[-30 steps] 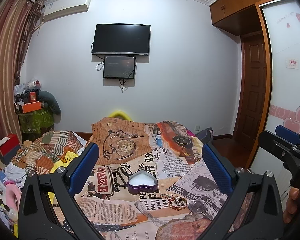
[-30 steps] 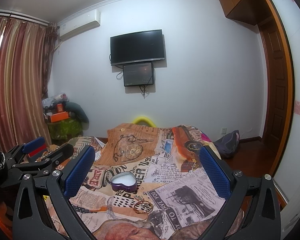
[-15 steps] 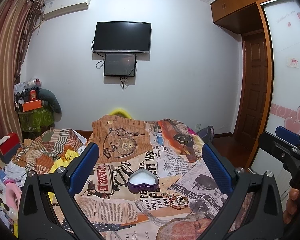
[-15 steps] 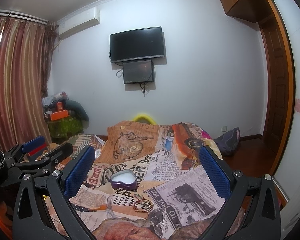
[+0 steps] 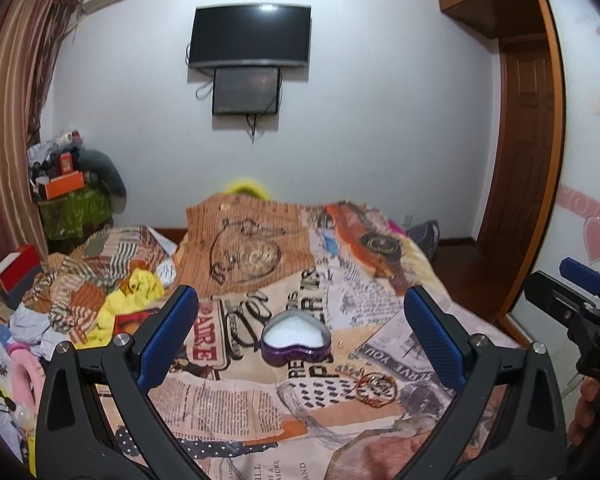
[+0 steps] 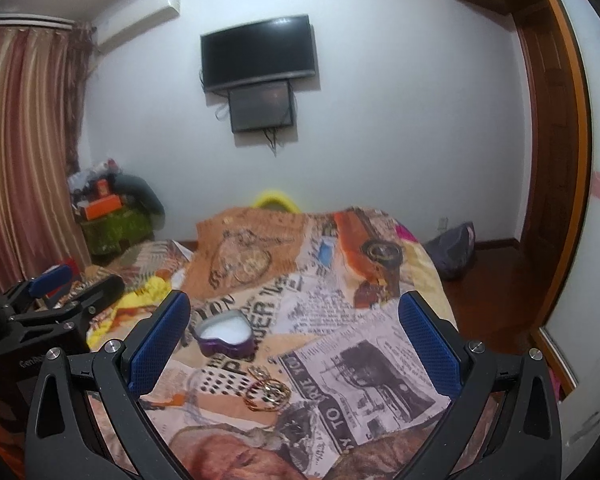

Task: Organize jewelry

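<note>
A purple heart-shaped box (image 5: 296, 340) with a white lining lies open on the newspaper-print bedspread (image 5: 228, 404); the right wrist view shows the box (image 6: 226, 334) too. Gold bracelets and rings (image 5: 374, 388) lie in a small heap in front and right of it, seen closer as the bracelets (image 6: 267, 392). A tiny ring (image 5: 340, 345) sits just right of the box. My left gripper (image 5: 300, 340) hovers open above the bed, framing the box. My right gripper (image 6: 294, 344) is open too, over the bracelets. Nothing is held.
Crumpled clothes and bedding (image 5: 88, 292) pile up on the bed's left side. A red box (image 5: 16, 274) and cluttered green stand (image 5: 72, 208) are by the curtain. A wooden door (image 5: 528, 152) and a dark bag (image 6: 452, 252) are at the right.
Both grippers have tilted down and moved nearer to the bed, so the box and bracelets sit higher and larger between the fingers. Jaws stayed open.
</note>
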The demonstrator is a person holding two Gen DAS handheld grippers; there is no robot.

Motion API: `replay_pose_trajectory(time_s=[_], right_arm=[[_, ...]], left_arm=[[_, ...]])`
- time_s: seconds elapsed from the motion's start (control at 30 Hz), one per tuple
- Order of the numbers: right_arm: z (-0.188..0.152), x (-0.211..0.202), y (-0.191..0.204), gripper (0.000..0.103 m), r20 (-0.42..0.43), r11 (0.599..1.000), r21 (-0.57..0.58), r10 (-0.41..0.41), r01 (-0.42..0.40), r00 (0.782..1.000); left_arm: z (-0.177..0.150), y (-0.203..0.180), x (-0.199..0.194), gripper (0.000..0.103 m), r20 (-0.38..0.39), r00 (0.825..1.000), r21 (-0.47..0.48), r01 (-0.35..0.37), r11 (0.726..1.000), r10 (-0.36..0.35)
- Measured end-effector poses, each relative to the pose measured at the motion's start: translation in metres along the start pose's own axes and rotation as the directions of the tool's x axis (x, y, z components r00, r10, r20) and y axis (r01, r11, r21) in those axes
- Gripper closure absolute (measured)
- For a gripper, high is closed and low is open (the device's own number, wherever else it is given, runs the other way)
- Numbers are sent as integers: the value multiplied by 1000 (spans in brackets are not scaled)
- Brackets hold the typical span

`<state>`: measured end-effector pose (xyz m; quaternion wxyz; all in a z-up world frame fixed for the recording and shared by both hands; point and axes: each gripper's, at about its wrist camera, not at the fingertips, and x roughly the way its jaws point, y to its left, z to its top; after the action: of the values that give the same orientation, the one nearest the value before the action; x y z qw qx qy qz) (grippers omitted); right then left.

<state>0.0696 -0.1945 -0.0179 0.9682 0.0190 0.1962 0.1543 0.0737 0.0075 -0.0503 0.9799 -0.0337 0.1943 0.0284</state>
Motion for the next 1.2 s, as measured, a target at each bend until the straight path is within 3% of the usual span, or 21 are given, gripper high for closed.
replay_pose_trajectory(time_s=[0.17, 0.23, 0.4, 0.5, 0.53, 0.6, 0.9, 1.07, 1.2], right_arm=[[-13, 30, -17, 0, -95, 999, 11, -49, 50, 994], [-17, 40, -22, 0, -130, 998, 9, -66, 67, 989], [-33, 67, -33, 0, -230, 997, -4, -82, 83, 970], [-39, 77, -35, 2, -271, 997, -13, -74, 73, 960], [-42, 83, -36, 3, -291, 998, -19, -66, 63, 954], [-45, 91, -36, 9, -317, 999, -24, -49, 44, 947], [-55, 137, -39, 34, -418, 998, 4, 65, -69, 906], [-59, 158, -33, 44, -467, 988, -2, 136, -154, 874], [-61, 179, -24, 53, -518, 975, 1, 191, -222, 834]], left_arm=[[-15, 6, 35, 0, -88, 996, -10, -3, 1000, 2], [-22, 8, 48, 7, -127, 992, -10, -3, 1000, 1], [-39, 12, 80, 15, -233, 972, -24, 16, 1000, -21], [-50, 12, 101, 22, -295, 955, -37, 34, 999, -43], [-53, 12, 107, 30, -318, 947, -38, 42, 998, -52], [-60, 11, 120, 37, -361, 930, -33, 53, 998, -61], [-77, 3, 168, 46, -502, 848, -79, 152, 985, -171], [-81, -3, 182, 48, -532, 827, -50, 181, 982, -179], [-81, 0, 190, 51, -552, 808, -75, 195, 978, -203]])
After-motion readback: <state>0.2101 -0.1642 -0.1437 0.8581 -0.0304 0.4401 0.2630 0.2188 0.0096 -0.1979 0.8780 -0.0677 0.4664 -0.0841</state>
